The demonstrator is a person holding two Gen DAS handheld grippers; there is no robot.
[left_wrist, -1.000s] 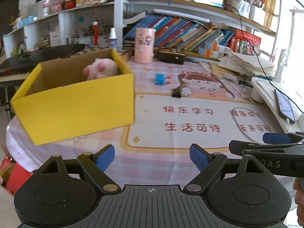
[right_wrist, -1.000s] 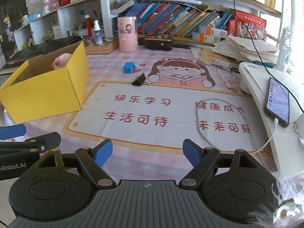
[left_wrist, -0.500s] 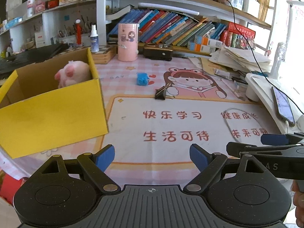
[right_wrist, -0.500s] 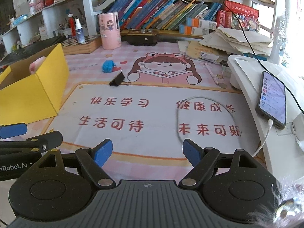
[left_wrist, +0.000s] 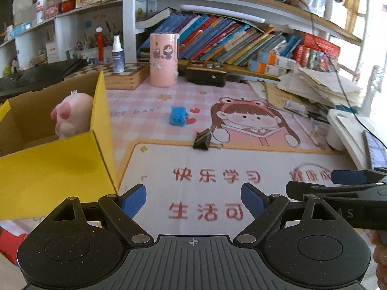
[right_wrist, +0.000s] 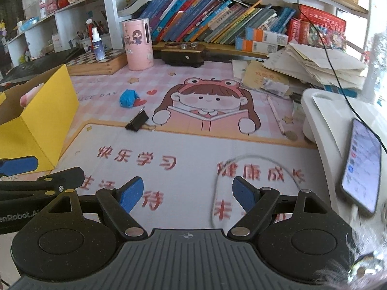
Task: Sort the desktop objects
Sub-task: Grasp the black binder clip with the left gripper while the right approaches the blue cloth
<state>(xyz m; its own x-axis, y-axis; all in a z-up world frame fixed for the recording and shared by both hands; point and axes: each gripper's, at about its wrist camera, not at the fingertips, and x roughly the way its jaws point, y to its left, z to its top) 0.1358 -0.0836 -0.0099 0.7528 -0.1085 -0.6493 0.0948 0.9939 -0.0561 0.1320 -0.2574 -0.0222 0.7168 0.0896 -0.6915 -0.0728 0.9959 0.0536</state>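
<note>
Left wrist view, left gripper (left_wrist: 193, 199): we are holding its jaws apart with nothing between them, above the desk mat (left_wrist: 217, 164).
Left wrist view, yellow box (left_wrist: 55, 162): it is sitting further left and closer than a second ago, with the pink plush (left_wrist: 72, 116) inside.
Left wrist view, loose items: the blue object (left_wrist: 178, 116) and the black binder clip (left_wrist: 202, 140) are lying on the mat, nearer to us than before.
Right wrist view, right gripper (right_wrist: 187, 194): we are keeping it spread and empty.
Right wrist view, white cable (right_wrist: 244, 169): its loop is now lying just ahead of the fingertips, closer than earlier.
Right wrist view, phone (right_wrist: 362, 166): it is resting on the white stand at right.
</note>
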